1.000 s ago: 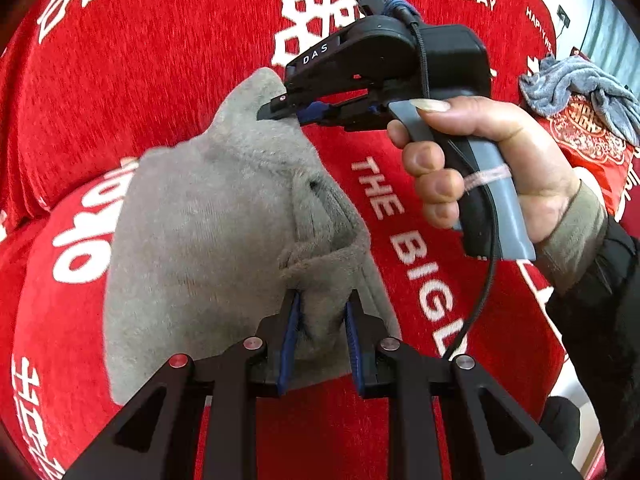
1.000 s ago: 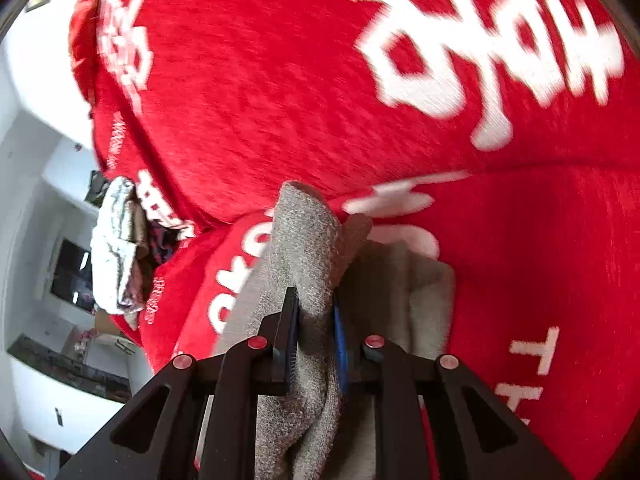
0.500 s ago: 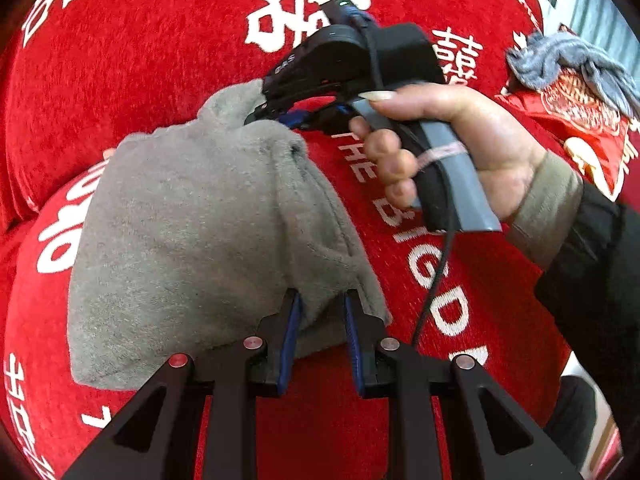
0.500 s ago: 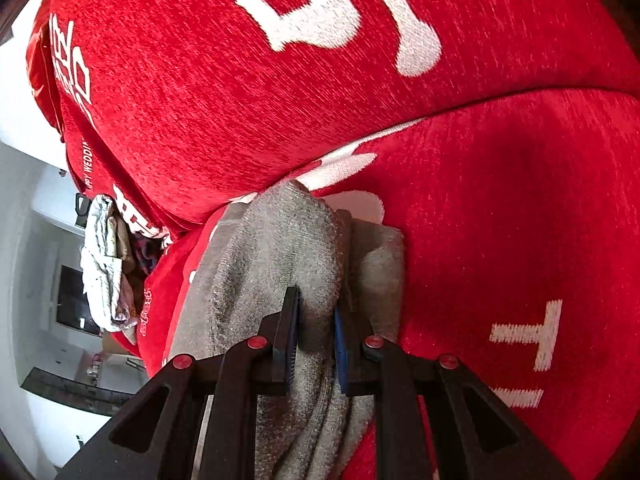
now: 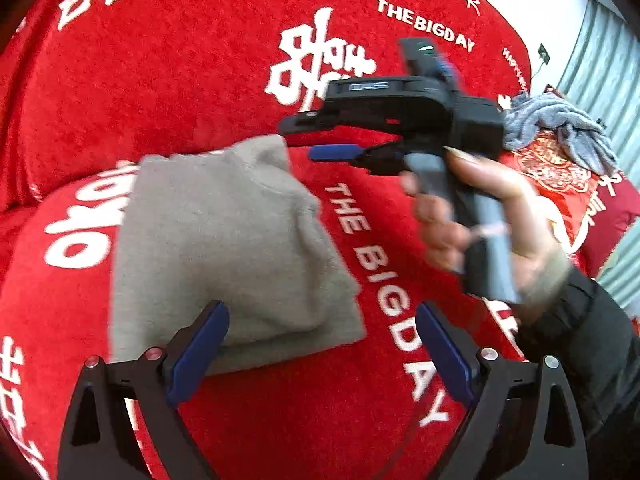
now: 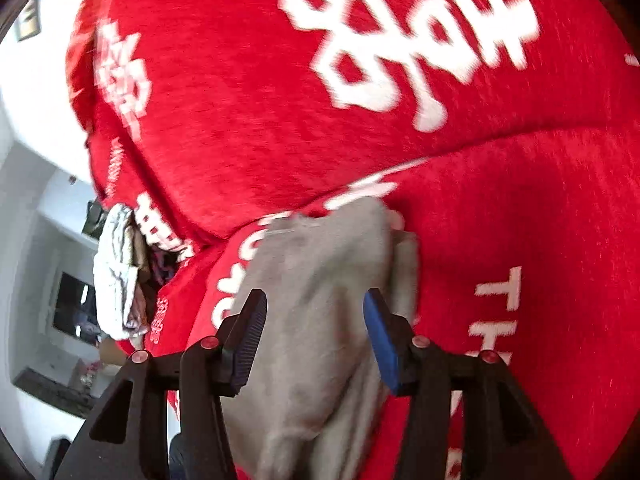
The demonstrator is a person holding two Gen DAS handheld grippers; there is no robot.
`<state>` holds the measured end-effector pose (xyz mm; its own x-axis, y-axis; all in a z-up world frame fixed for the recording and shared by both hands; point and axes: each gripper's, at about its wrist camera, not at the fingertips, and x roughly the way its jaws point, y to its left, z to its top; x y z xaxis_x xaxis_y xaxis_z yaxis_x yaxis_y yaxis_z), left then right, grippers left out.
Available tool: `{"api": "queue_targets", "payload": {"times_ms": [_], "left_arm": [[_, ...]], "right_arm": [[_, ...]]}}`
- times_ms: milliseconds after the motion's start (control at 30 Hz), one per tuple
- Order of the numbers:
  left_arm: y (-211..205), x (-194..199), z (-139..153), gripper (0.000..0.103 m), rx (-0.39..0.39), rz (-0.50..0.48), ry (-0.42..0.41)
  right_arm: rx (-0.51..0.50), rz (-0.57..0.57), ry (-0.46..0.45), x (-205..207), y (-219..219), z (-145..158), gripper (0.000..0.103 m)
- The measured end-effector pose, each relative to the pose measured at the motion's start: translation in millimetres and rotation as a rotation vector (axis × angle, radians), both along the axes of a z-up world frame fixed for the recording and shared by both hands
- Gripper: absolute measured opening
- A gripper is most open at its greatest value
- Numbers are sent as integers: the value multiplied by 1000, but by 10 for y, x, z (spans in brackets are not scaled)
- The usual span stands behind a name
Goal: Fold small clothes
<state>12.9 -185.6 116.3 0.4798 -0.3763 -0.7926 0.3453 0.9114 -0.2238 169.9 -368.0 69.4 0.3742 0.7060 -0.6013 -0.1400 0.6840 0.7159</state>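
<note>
A small grey fleece garment [image 5: 224, 248] lies folded on the red sofa seat [image 5: 360, 420]. My left gripper [image 5: 320, 340] hovers just above its near edge. The jaws are opening wide, and the pads are off the cloth. At the garment's far corner a hand [image 5: 480, 208] holds my right gripper [image 5: 308, 140], whose jaws are opening and apart from the fabric. In the right wrist view the garment [image 6: 320, 280] lies below and between the spread fingers of the right gripper [image 6: 316, 332], and neither pad presses on it.
The red cover with white lettering also runs up the sofa backrest [image 5: 180, 80]. A crumpled grey cloth [image 5: 560, 124] lies on a red patterned cushion [image 5: 560, 176] at the right. A pale bundle of clothes [image 6: 116, 276] sits at the sofa's far end.
Both grippers were shut on the grey garment. Now both have opened, let it go and drawn back and up. The garment has settled flat into a folded shape.
</note>
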Motion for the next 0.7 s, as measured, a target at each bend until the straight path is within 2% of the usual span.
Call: {"api": "queue_targets", "payload": {"times_ms": [67,167,233,333,367,433,500,600,700], "left_arm": [[134,32,34,94,5,32,-8],[465,172,60,94,-53,123,19],[612,279,32,94,-54,185,25],[767,450,-170,94,8,257,64],[805,483,-261,94,47,279,77],[925,489,-490,94,111,316,120],[1041,473,-680,97,60,312,171],[1124,417,-674,97,17,334,181],[1075,339,-534,97,47,320,135]], "right_arm": [[39,46,-13,-128,123,87,55],[107,108,8,-281,297,68,55],[97,120,33,-341,388,-32,55],[-6,46,84,-380,346,-278,53],[8,16,98,-411,267,-361,46],[78,-40,104,-508,88,-461,37],[99,-71,102,-606,2,-460,36],[10,-64,74,-736,66,-280,38],[-89,-26,-6,-953,240,-1,46]]}}
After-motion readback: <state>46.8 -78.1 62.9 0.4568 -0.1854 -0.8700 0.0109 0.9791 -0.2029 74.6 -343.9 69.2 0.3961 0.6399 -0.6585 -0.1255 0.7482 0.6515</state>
